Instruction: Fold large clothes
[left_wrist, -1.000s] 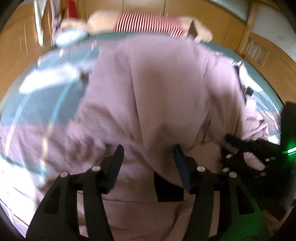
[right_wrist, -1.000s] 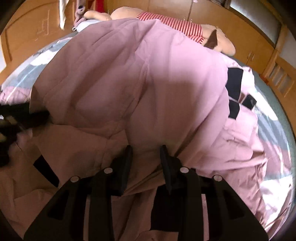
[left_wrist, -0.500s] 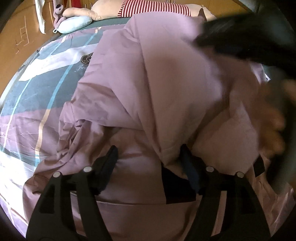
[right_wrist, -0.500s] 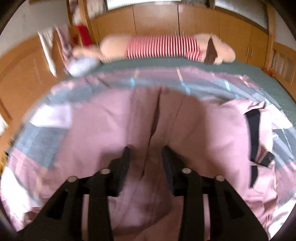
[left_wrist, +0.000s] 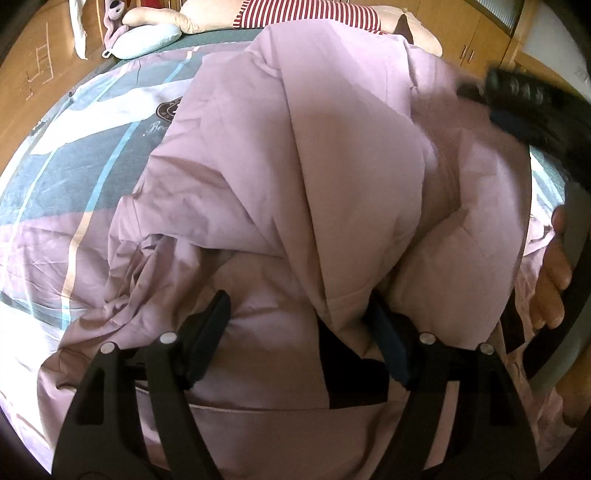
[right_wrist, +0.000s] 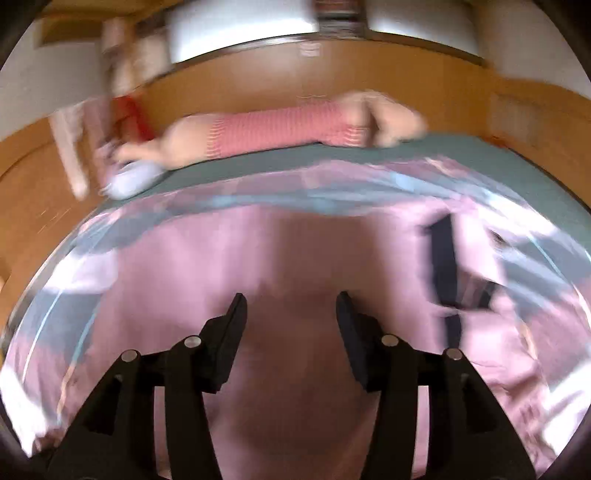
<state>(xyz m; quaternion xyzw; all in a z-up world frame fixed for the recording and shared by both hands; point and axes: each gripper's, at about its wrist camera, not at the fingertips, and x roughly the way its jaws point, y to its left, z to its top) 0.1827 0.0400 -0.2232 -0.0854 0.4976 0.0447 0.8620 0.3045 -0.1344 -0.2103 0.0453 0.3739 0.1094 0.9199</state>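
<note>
A fold has just landed: the pink coat (left_wrist: 295, 177) lies doubled on the bed (left_wrist: 55, 177). Both hand-held grippers, left (left_wrist: 295, 325) and right (right_wrist: 291, 321), are opening, empty. Next, a fresh edge needs gripping.

The left tool (left_wrist: 297, 314) pointed down at a pink garment (left_wrist: 295, 166) heaped on the bed (left_wrist: 55, 184), its jaws opening. A folded edge of the garment hung between the 2 fingers, close against the right-hand one (whether it touched could not be told), and a black patch (left_wrist: 351, 369) on the fabric showed below that fold. At the right edge a hand (left_wrist: 552, 284) gripped the other black tool (left_wrist: 524, 103), blurred, above the garment. The bed cover bore grey, white and pink blocks with pale blue stripes. A small light-blue pillow (left_wrist: 146, 40) and a red-and-white striped cushion (left_wrist: 314, 14) lay at the far end.
</note>
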